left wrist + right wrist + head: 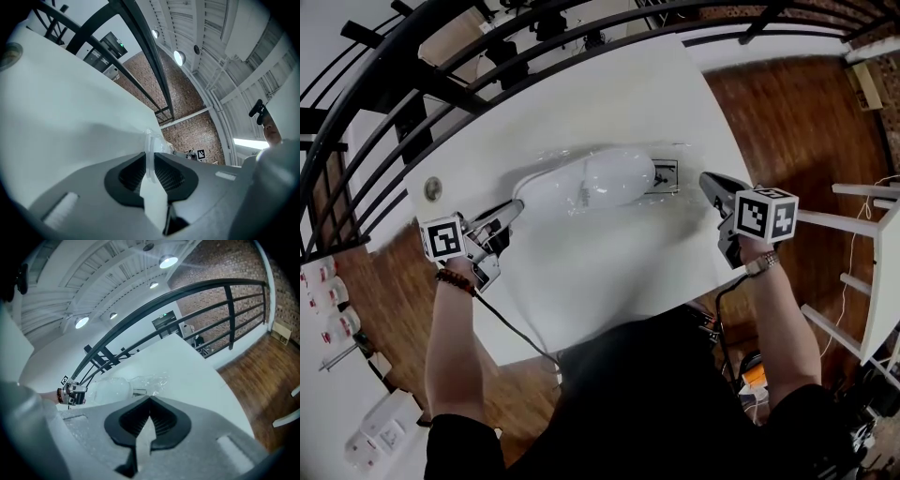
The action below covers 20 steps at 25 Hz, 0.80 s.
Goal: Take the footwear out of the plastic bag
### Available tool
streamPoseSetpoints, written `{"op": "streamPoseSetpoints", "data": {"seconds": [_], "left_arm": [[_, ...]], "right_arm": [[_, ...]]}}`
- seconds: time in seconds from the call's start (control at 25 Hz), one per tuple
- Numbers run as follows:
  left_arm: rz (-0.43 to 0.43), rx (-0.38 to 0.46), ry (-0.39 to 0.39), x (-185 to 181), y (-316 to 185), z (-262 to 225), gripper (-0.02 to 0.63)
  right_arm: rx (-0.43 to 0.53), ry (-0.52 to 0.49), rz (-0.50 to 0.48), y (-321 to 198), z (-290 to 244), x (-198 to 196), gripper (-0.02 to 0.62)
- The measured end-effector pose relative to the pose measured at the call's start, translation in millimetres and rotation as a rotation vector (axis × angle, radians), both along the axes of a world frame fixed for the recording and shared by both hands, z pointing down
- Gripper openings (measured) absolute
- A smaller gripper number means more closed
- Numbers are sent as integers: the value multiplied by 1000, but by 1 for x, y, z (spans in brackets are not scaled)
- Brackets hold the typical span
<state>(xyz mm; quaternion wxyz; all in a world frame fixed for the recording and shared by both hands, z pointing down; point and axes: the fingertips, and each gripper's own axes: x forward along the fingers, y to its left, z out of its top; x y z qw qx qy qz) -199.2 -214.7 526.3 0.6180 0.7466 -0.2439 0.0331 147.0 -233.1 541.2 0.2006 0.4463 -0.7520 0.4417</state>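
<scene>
While the white shoe [600, 178] lies inside the clear plastic bag [671, 157] at the middle of the frame, on the white table [609, 272], no part of it is out yet. At the bag's left end, my left gripper [514, 210] is clamped on a thin fold of the plastic. Just off the bag's right end, my right gripper [709, 184] has its jaws together with nothing between them. I judge this as the anchoring step. Next I should part the right jaws and reach in for the shoe while the left grips the plastic. I cannot tell which end of the bag is open.
</scene>
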Motion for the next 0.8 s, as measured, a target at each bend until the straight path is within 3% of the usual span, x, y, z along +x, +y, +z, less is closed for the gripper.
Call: {"op": "streamPoseSetpoints", "data": {"seconds": [0.52, 0.8], "left_arm": [[-97, 12, 14, -33, 15, -6, 75], [-164, 18, 28, -32, 37, -17, 75]], "right_arm": [[22, 43, 50, 5, -5, 21, -6], [11, 37, 101, 28, -7, 48, -7]]}}
